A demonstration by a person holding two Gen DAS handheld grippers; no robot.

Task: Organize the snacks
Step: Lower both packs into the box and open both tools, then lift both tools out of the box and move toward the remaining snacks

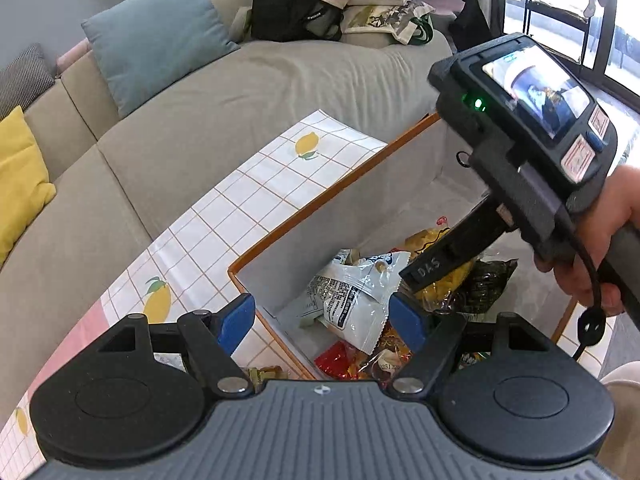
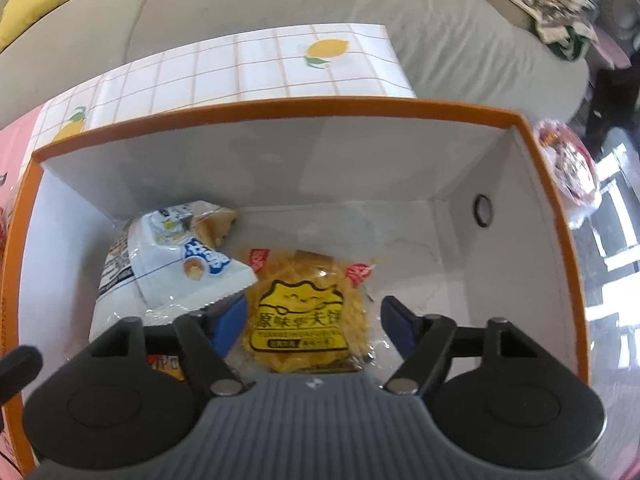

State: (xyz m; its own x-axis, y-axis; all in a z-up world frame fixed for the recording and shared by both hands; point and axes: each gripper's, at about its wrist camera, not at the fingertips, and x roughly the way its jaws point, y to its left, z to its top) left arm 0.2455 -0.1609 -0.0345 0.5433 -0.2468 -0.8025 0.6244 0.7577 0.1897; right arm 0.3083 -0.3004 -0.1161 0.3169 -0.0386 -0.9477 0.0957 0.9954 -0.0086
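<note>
waffle pack (image 2: pixel 308 312): lies flat on the floor of the box (image 2: pixel 280 102), straight ahead of the right gripper (image 2: pixel 312 320) and between its fingers (image 2: pixel 228 326); long axis runs roughly along the pointing line, away from the camera.
right fingers: stand apart, one on each side of the pack, neither pad pressing it; nothing is held.
key relation: the pack sits nearer the left finger than the right one, with bare box floor beside the right finger. My reading is that it has been set down and the hand can lift clear.
nearer hand: the right one, deep in the box. The left gripper (image 1: pixel 322 320) hovers above the near rim.
left fingers: wide apart and empty; the white bag (image 1: pixel 356 292) shows in the gap, lower down in the box.
pack material: clear crinkly film with a yellow printed label, gridded golden waffle inside; light, flat, likely slippery.
white bag, seen from the right: glossy blue and white foil pillow with a serrated seal, touching the left finger's outer side and overlapping the pack's upper left corner.
other snacks: a red wrapper (image 1: pixel 340 360) and a dark green packet (image 1: pixel 488 284) in the same heap.
box: open, orange edge, smooth pale walls, a round grommet in one side.
table (image 1: pixel 256 196): cloth with a grid and lemons, sofa behind.
</note>
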